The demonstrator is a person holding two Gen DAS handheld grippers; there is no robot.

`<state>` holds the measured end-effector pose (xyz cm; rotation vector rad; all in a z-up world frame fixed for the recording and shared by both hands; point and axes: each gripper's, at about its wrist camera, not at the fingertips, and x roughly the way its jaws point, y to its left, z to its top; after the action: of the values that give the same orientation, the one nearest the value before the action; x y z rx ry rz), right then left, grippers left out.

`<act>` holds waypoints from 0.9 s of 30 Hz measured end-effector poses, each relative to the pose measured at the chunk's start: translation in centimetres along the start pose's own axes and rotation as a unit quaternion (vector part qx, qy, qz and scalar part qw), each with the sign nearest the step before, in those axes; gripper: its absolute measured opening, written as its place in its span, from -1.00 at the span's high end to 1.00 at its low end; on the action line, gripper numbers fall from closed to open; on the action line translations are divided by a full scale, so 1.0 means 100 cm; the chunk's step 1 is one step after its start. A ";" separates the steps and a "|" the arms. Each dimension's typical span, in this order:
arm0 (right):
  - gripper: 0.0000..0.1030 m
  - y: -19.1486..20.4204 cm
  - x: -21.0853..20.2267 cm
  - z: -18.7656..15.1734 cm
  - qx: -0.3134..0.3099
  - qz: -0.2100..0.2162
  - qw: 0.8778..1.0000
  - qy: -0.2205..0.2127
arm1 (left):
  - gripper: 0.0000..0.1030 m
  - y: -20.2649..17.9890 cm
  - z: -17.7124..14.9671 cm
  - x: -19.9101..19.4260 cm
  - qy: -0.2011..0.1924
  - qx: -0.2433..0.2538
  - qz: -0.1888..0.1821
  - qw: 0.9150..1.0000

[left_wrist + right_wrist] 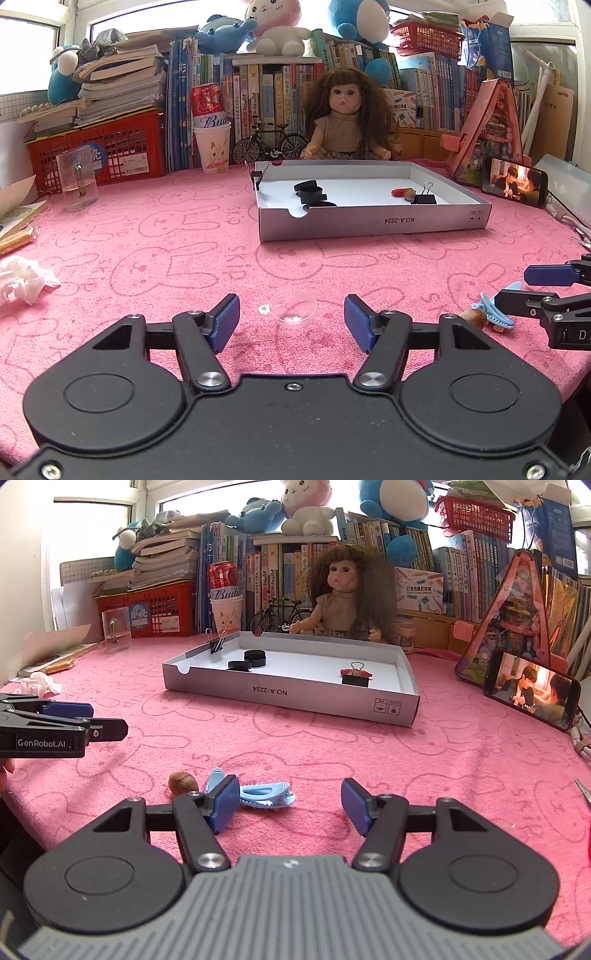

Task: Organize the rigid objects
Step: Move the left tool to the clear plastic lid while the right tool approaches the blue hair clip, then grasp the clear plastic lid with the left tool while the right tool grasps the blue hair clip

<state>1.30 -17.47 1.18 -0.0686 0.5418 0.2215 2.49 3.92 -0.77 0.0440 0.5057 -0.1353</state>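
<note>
Well short of the box (pixel 373 221), the spread, empty left hand-held gripper (pixel 291 323) frames a clear cup (pixel 292 308), probably light, slippery plastic; pinch its rim

A pink rabbit-patterned towel cloth (pixel 147 258) covered the worktop. Behind it stood a crowded row of upright books (pixel 258 99). Bright daylight came through white-framed windows (pixel 92 528).

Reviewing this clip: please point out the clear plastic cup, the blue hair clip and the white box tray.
clear plastic cup (pixel 292 309): left wrist view, on its bowl.
blue hair clip (pixel 264 794): right wrist view, on its upper arm.
white box tray (pixel 295 696): right wrist view, on its near outer wall.
</note>
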 end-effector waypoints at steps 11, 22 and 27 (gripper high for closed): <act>-0.36 -0.001 0.000 -0.002 0.016 -0.001 1.000 -0.006 | -0.02 -0.003 -0.005 0.008 0.009 -0.003 0.010 1.000; 0.59 -0.016 -0.008 0.008 0.052 -0.018 0.998 -0.042 | 0.39 -0.003 0.004 0.004 -0.009 -0.017 -0.005 1.000; 0.57 -0.017 -0.012 0.007 0.047 -0.006 0.998 -0.040 | 0.38 -0.005 0.006 0.005 -0.008 -0.016 -0.008 1.000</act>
<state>0.99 -19.33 2.39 0.0283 0.4706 0.1864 3.09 3.29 -0.51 0.0084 0.4931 -0.1436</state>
